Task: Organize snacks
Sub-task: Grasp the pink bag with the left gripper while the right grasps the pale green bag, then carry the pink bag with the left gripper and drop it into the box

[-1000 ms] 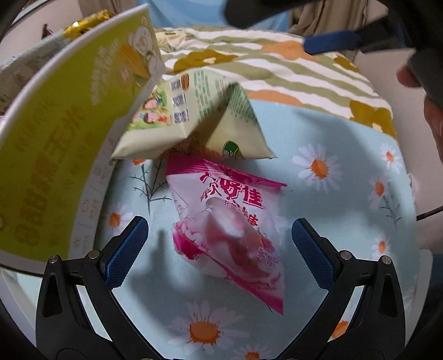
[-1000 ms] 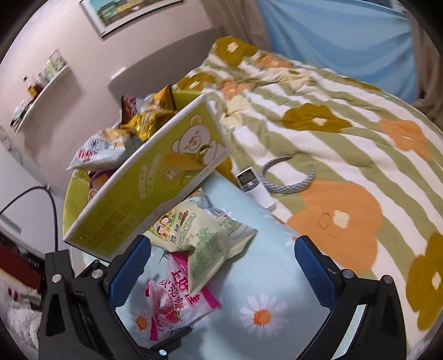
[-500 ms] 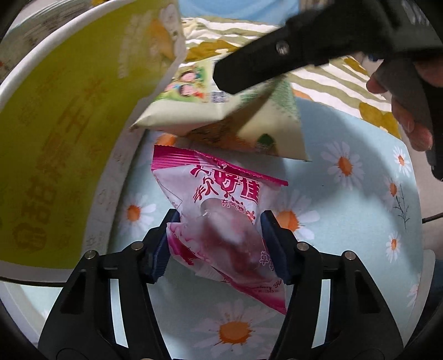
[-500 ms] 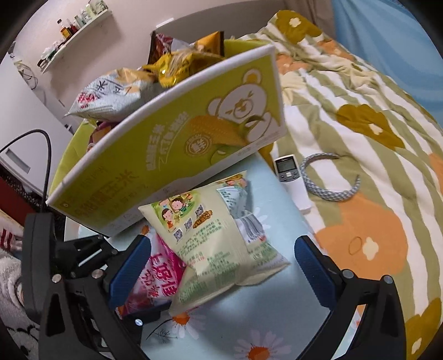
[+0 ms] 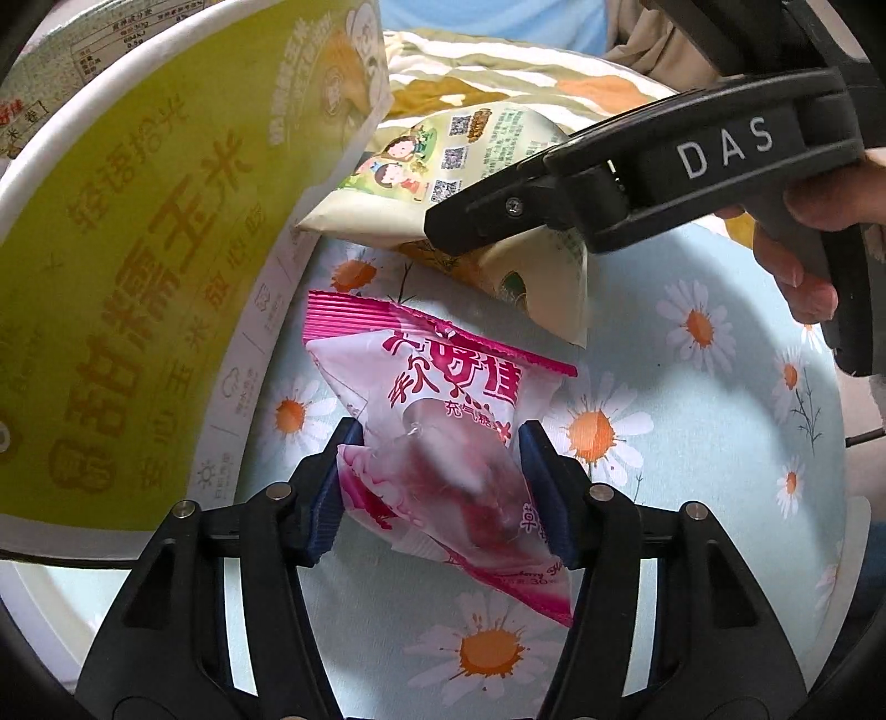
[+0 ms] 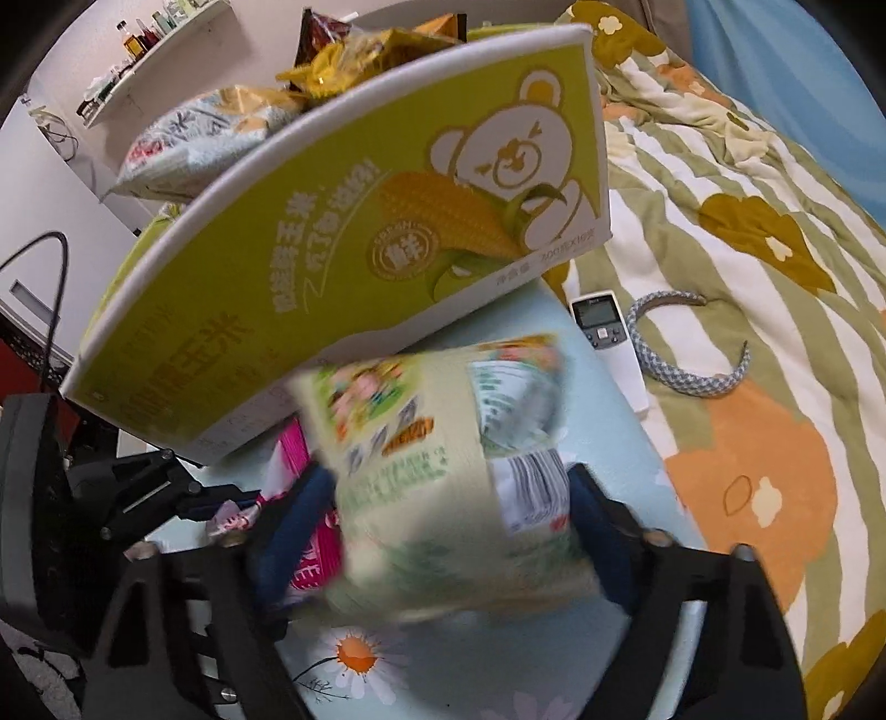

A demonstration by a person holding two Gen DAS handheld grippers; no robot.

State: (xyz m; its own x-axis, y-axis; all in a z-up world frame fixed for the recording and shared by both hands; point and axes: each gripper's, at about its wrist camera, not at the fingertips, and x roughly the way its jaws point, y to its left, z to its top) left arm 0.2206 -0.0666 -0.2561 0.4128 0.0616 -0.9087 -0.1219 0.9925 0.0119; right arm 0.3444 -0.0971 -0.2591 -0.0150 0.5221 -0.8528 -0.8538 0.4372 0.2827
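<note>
Snack packs both newly gripped: left gripper (image 5: 437, 493) clamps pink candy bag (image 5: 443, 443), right gripper (image 6: 451, 526) now pinches green snack bag (image 6: 443, 465); lift-ready.

Left wrist view close above the pink snack bag (image 5: 443, 443), facing forward, right wrist view close behind the green snack bag (image 6: 443, 471), both sharing the yellow box (image 5: 138, 277) and daisy cloth (image 5: 692, 443).

A white remote control (image 6: 603, 327) and a blue-grey headband (image 6: 686, 376) lie just beside each other on the flower-patterned bedspread (image 6: 747, 232); bottles crowd a wall shelf (image 6: 160, 39).
</note>
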